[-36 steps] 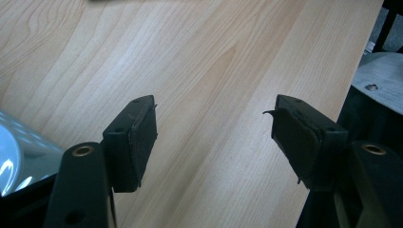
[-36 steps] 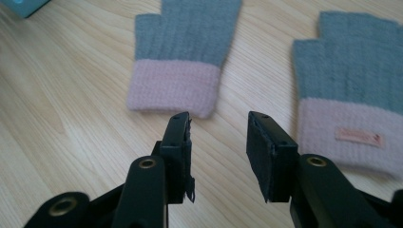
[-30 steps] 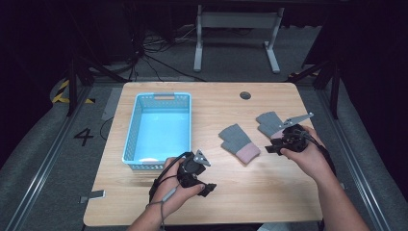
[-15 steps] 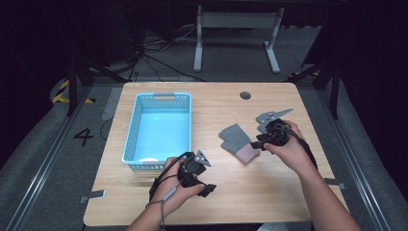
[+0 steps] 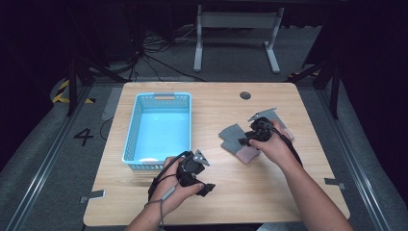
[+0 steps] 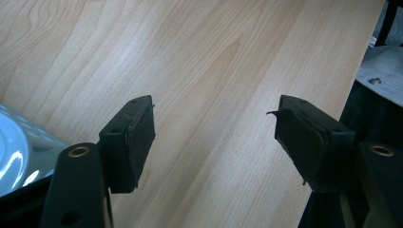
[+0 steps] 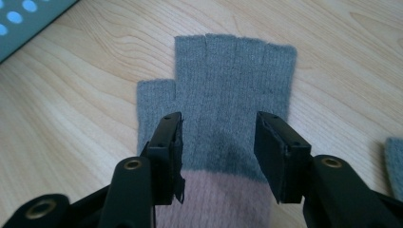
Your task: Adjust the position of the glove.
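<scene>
The right gripper (image 7: 218, 147), jaws just opened wide, hovers over the grey fingerless glove (image 7: 228, 90); beside the blue basket (image 5: 139, 126), the left gripper (image 6: 216, 137) gapes empty.

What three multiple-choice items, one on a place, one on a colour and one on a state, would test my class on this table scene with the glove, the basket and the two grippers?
1. Where does the blue basket stand on the table in the high view?
A. On its left part
B. On its right part
C. At the near right corner

2. What colour is the cuff of the glove under the right gripper?
A. Green
B. Pink
C. Black

3. How do the jaws of the left gripper stand?
A. Shut on the glove
B. Shut on the basket rim
C. Open, with bare wood between them

Answers:
1 A, the basket sits left of the glove in the high view.
2 B, the right gripper view shows a pink band below the grey knit.
3 C, the left gripper view shows a wide gap over the tabletop.
</scene>
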### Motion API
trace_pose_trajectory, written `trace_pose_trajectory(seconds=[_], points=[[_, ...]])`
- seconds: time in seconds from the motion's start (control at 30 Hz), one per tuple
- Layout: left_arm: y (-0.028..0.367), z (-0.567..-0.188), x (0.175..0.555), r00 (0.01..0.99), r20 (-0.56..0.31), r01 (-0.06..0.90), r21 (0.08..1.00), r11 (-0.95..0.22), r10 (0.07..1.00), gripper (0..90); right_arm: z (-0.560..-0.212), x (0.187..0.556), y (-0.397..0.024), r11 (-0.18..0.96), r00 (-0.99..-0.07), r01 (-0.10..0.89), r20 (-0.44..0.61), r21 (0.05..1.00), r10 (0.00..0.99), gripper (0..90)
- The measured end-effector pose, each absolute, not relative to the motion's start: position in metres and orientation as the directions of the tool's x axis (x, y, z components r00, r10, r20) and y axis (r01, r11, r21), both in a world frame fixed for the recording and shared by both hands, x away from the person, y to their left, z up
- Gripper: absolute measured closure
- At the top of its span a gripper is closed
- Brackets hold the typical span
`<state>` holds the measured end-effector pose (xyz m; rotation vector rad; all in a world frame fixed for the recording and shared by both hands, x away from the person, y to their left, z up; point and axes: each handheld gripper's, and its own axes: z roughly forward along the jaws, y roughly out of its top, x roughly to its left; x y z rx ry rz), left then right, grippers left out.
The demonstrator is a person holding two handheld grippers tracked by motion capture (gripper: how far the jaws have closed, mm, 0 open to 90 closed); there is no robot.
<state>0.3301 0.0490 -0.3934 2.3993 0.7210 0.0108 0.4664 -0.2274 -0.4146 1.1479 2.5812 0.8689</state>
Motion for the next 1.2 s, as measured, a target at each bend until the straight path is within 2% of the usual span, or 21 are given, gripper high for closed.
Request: trace_pose_trajectory(seconds=[0.27,0.43,0.5,0.53,0.63,0.67,0.7,0.73,0.77,1.2], points=[[0.049,-0.394,0.331,0.851,-0.163,0.494,0.569,-0.657,0.499,30.1,-0.429,0.472,-0.218,0.54,-0.664,0.646,0.048,0.54,0.746,51.4],[0.049,-0.394,0.331,0.853,-0.163,0.492,0.567,-0.661,0.496,30.0,-0.434,0.472,-0.211,0.572,-0.663,0.644,-0.001,0.508,0.748,52.8],[0.048,-0.394,0.331,0.853,-0.162,0.492,0.565,-0.662,0.496,29.9,-0.435,0.471,-0.209,0.592,-0.672,0.633,-0.025,0.498,0.74,55.7],[0.048,-0.395,0.331,0.854,-0.16,0.49,0.566,-0.663,0.495,29.8,-0.435,0.47,-0.206,0.605,-0.678,0.625,-0.041,0.493,0.734,61.2],[0.048,-0.395,0.331,0.855,-0.16,0.489,0.565,-0.664,0.494,29.8,-0.434,0.47,-0.205,0.616,-0.686,0.62,-0.044,0.486,0.726,69.7],[0.048,-0.395,0.331,0.855,-0.16,0.489,0.565,-0.665,0.493,29.8,-0.434,0.47,-0.205,0.616,-0.686,0.62,-0.044,0.486,0.726,69.7],[0.048,-0.395,0.331,0.855,-0.159,0.489,0.565,-0.665,0.493,29.7,-0.434,0.469,-0.205,0.612,-0.685,0.625,-0.036,0.485,0.728,79.2],[0.048,-0.395,0.331,0.855,-0.159,0.489,0.565,-0.665,0.493,29.7,-0.434,0.469,-0.205,0.612,-0.685,0.625,-0.036,0.485,0.728,79.2],[0.048,-0.395,0.331,0.855,-0.16,0.489,0.564,-0.665,0.493,29.7,-0.434,0.47,-0.205,0.61,-0.686,0.625,-0.031,0.487,0.727,84.2],[0.05,-0.394,0.331,0.853,-0.163,0.492,0.569,-0.658,0.496,29.7,-0.416,0.462,-0.212,0.58,-0.687,0.612,-0.001,0.537,0.726,87.0]])
